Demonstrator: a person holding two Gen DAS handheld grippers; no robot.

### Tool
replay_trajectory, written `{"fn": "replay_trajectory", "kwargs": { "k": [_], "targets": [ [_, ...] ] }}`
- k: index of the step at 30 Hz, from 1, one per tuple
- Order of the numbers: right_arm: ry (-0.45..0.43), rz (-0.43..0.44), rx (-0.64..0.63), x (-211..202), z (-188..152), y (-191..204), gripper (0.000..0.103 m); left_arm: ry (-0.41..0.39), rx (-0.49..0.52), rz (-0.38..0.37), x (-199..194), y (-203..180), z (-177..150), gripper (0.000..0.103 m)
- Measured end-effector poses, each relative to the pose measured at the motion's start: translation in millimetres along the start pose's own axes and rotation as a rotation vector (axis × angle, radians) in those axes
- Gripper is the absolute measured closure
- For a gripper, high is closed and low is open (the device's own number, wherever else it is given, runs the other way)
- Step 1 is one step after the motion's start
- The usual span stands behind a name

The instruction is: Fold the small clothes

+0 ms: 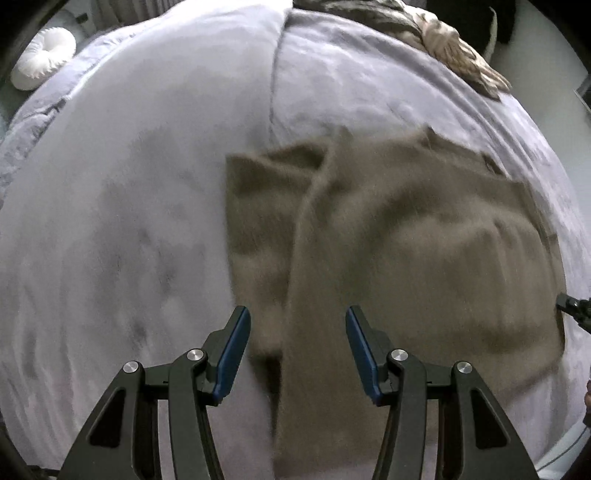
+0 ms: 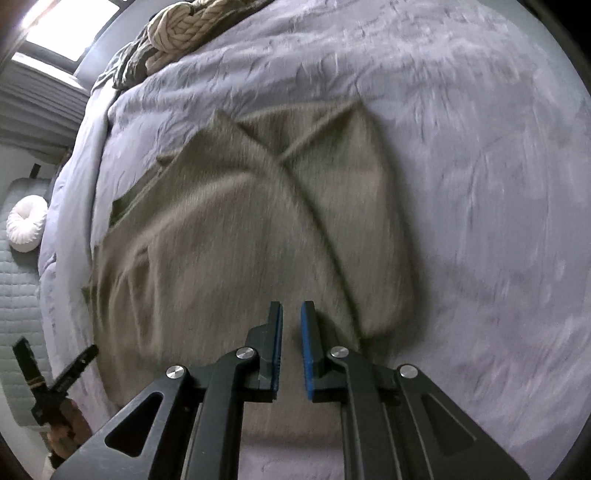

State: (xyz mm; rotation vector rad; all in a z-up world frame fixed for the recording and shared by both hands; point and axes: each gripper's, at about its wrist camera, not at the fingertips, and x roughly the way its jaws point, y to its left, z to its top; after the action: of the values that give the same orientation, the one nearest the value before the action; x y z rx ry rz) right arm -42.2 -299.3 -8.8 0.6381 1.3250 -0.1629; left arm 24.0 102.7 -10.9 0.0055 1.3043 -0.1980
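Note:
A taupe-brown garment [image 1: 406, 251] lies partly folded on the lavender bed cover [image 1: 129, 221], with one flap laid diagonally over the rest. It also shows in the right wrist view [image 2: 240, 229]. My left gripper [image 1: 298, 314] is open and empty, hovering above the garment's near left edge. My right gripper [image 2: 291, 310] hovers above the garment's near edge with its blue pads a narrow gap apart, holding nothing. The left gripper's fingers [image 2: 74, 365] show at the lower left of the right wrist view.
A white round cushion [image 1: 42, 57] lies off the bed's far left corner, also in the right wrist view [image 2: 27, 229]. A knotted beige cushion [image 2: 184, 29] and dark crumpled fabric [image 1: 443, 40] sit at the head of the bed. The bed cover [image 2: 480, 184] extends to the right.

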Motion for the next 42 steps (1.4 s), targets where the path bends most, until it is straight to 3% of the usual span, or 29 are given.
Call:
{"fn": "replay_trajectory", "kwargs": {
  "k": [1, 3, 5, 12, 17, 29, 30, 31, 32, 34, 42],
  "targets": [
    [0.004, -0.001, 0.005, -0.6, -5.1, 0.1, 0.084, 0.01, 0.003, -0.003, -0.1, -1.0, -6.1, 0.048],
    [0.008, 0.0, 0.012, -2.3, -15.0, 2.8, 0.062, 0.029, 0.004, 0.0, 0.9, -2.0, -17.2, 0.048],
    [0.01, 0.001, 0.011, -4.7, -26.8, 8.1, 0.057, 0.047, 0.003, -0.005, 3.5, -1.5, -23.9, 0.048],
    [-0.001, -0.022, -0.014, -11.7, -49.0, 31.1, 0.057, 0.11, -0.032, 0.016, 12.2, 12.7, -48.8, 0.048],
    [-0.024, -0.024, -0.077, -18.6, -68.7, 57.6, 0.057, 0.098, -0.052, 0.005, 0.9, 25.4, -56.7, 0.048],
    [0.174, 0.127, -0.156, 34.0, -106.3, 126.4, 0.057, 0.083, -0.076, 0.004, -15.4, 53.6, -69.9, 0.047],
    [0.185, 0.136, -0.165, 37.1, -108.1, 130.6, 0.057, 0.075, -0.081, 0.0, -17.3, 55.9, -71.5, 0.041],
    [0.193, 0.142, -0.17, 38.3, -110.2, 133.3, 0.056, 0.064, -0.086, 0.001, -19.4, 57.8, -72.4, 0.016],
    [0.2, 0.149, -0.175, 39.4, -111.6, 136.7, 0.052, 0.051, -0.094, 0.005, -22.8, 59.0, -75.6, 0.0],
    [0.211, 0.168, -0.19, 42.7, -114.7, 144.8, 0.046, 0.016, -0.102, 0.015, -29.4, 61.7, -75.9, 0.0],
    [0.271, 0.239, -0.182, 63.5, -124.8, 170.3, 0.043, 0.04, -0.143, 0.032, -32.8, 76.7, -79.1, 0.0]
  ]
}}
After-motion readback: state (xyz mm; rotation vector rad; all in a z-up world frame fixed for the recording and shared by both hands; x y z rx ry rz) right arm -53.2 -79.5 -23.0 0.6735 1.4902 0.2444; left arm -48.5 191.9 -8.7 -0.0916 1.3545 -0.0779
